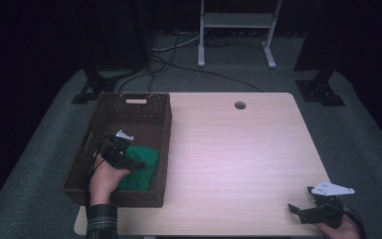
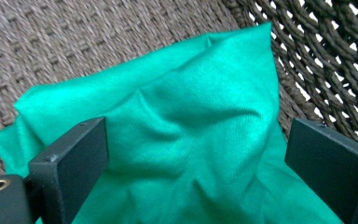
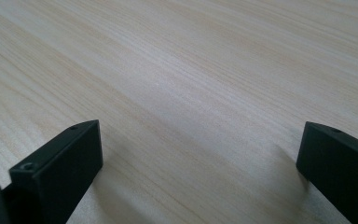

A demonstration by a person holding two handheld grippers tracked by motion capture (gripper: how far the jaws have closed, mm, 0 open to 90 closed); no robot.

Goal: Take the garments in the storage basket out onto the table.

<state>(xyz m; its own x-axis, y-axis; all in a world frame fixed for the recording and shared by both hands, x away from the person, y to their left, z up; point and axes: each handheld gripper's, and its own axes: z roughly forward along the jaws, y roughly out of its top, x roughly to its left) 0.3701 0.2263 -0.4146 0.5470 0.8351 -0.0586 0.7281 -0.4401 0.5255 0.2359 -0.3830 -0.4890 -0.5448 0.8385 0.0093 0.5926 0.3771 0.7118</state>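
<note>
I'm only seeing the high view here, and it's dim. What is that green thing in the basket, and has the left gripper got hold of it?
Observer: It is a green cloth, crumpled into folds. The left gripper has its jaws wide apart on either side of it, not closed on it.
Operator: Is anything under the cloth?
Observer: The left gripper view shows the basket floor of brown weave next to it, and the cloth's far corner leans on the open-weave wall.
Operator: And the right gripper, is it carrying something?
Observer: No. The right gripper has its jaws open with bare pale wood of the table between them.
</note>
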